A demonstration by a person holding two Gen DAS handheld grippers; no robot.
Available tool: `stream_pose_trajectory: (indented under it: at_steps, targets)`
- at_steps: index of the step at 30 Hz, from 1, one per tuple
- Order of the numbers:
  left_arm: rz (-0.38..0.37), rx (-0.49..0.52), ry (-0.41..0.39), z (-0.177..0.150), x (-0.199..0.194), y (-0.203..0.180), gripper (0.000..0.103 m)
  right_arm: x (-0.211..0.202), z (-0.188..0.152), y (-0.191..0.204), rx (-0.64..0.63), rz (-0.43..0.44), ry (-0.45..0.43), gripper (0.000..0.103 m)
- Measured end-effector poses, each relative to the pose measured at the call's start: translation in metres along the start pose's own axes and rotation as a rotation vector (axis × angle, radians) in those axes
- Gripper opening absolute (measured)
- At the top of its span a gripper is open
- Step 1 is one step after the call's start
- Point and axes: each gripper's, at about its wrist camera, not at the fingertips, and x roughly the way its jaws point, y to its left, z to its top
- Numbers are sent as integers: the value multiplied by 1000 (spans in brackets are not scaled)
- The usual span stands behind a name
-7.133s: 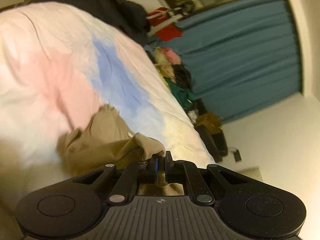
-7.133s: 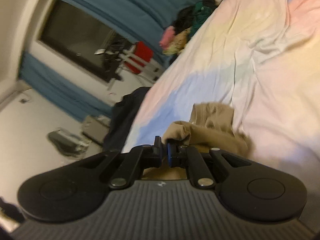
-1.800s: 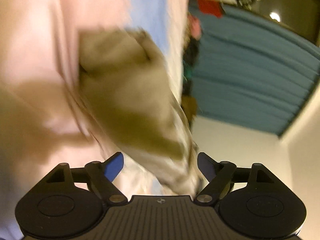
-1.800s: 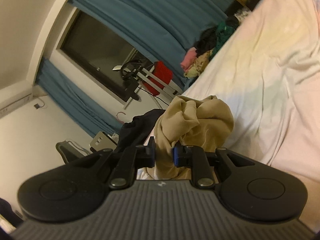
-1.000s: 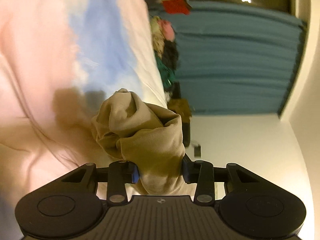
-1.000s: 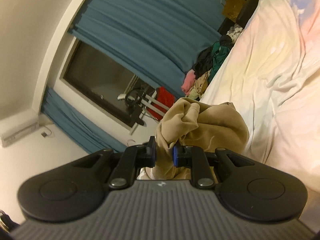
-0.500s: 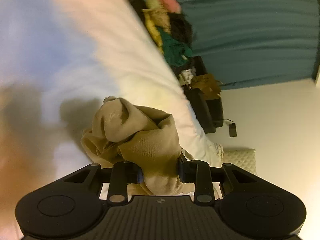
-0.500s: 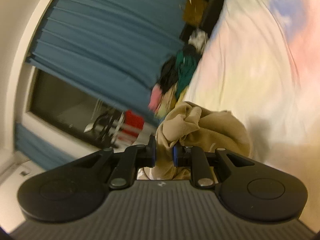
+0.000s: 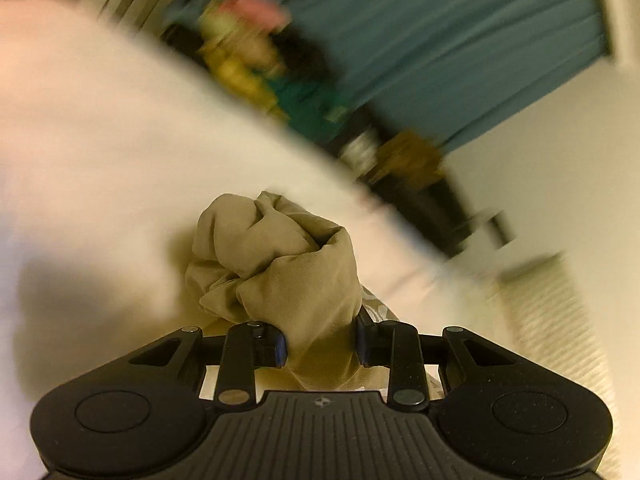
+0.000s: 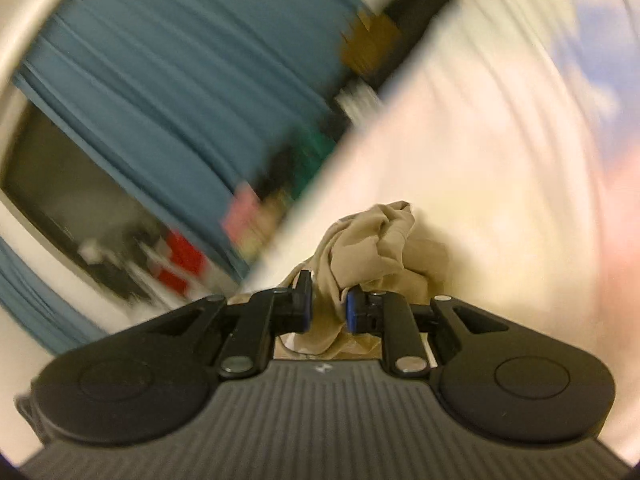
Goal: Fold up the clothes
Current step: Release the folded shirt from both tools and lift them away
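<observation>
Crumpled tan ribbed-knit garment (image 9: 280, 264), bunched; left gripper (image 9: 320, 346) and right gripper (image 10: 325, 306) both clamped on it above pale pastel bed sheet (image 9: 100, 140); teal pleated curtain (image 9: 460, 40) behind, blurred.

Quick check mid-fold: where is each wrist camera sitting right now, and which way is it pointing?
Left wrist: sits on the left claw, looking along its fingers at the bunched tan garment it clamps, with the bed and teal curtain beyond; only the claw shows.
Right wrist: sits on the right claw, shut on a thinner fold of the same cloth, with bed to the right and curtain to the left; only the claw shows.
Shared: garment, bed, curtain, clothes pile; both backgrounds are blurred.
</observation>
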Motion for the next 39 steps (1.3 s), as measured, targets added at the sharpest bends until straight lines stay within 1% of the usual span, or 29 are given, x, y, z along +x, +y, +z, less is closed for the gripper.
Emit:
stream_pose_trajectory:
  at_steps: [2,4,5,7,8,9,10,11,13,14,16,17,18,19,23,25,28,31,34,35,37,39]
  targets:
    - [19,25,47,-20,9,28,33,1,-21,-19,2,-18,45,20]
    - [13,73,62,-31,15,46,37,0,-39,-34,2,-30,74,20]
    - [20,102,59,-32,11,42,37,-1,-41,-35,3,-39,83,22]
    - [44,166,53,-34,-1,27,41,-2,-39,-33,-1,-60,101,25]
    - [56,198,49,-34,-7,19,44,-3,-36,-30,2,-85,117,28]
    - [68,230,46,-35,-13,11,50,-4,-32,-25,10,-123,140,29]
    - [80,263,43,-36,-19,3,60,-9,-30,-18,10,-157,154,30]
    - [92,295,39,-37,-25,-5,64,-16,-29,-10,2,-186,159,32]
    - [116,359,33,-38,-37,-21,81,-38,-25,5,-53,-222,139,32]
    - [128,392,29,-39,-43,-28,85,-49,-22,19,-95,-232,125,34]
    - [152,456,22,-41,-55,-44,88,-74,-17,43,-164,-220,92,52]
    - [150,476,15,-40,-72,-51,90,-87,-15,55,-193,-207,71,76]
    - [145,495,3,-40,-88,-62,99,-102,-15,67,-223,-190,42,94]
    - [139,519,-21,-43,-106,-72,103,-120,-17,80,-260,-174,9,94]
    - [129,601,-145,-60,-178,-102,103,-179,-22,121,-377,-136,-72,93]
    - [122,639,-181,-70,-211,-115,103,-203,-26,139,-419,-124,-107,93]
    - [94,667,-222,-85,-252,-127,103,-234,-35,156,-467,-110,-153,93]
    - [73,676,-258,-103,-287,-130,103,-268,-47,162,-505,-100,-186,93]
    - [57,655,-284,-119,-317,-126,103,-287,-65,162,-533,-93,-199,93]
    - [61,654,-290,-124,-327,-124,103,-291,-72,161,-543,-89,-200,93]
    - [88,688,-299,-138,-336,-119,103,-294,-85,157,-571,-85,-212,93]
    - [103,711,-328,-151,-344,-111,103,-295,-99,153,-601,-84,-228,93]
